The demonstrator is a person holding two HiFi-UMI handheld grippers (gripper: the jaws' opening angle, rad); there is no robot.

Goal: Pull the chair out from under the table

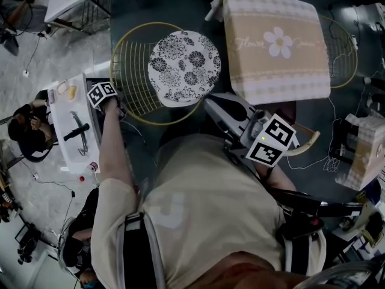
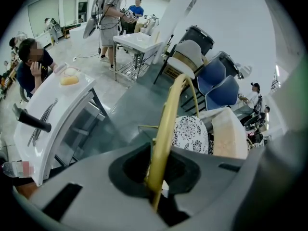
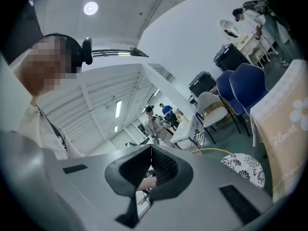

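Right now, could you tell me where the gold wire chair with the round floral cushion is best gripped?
Grip the gold wire chair by its backrest's top rim, coming down from above: that thin round tube arches clear of the black-and-white floral cushion, and the left tool is shut on it there.

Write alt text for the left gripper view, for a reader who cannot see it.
The left gripper is clamped on the gold chair frame, which curves upward. Behind it sits a floral seat cushion; a white table stands at left.
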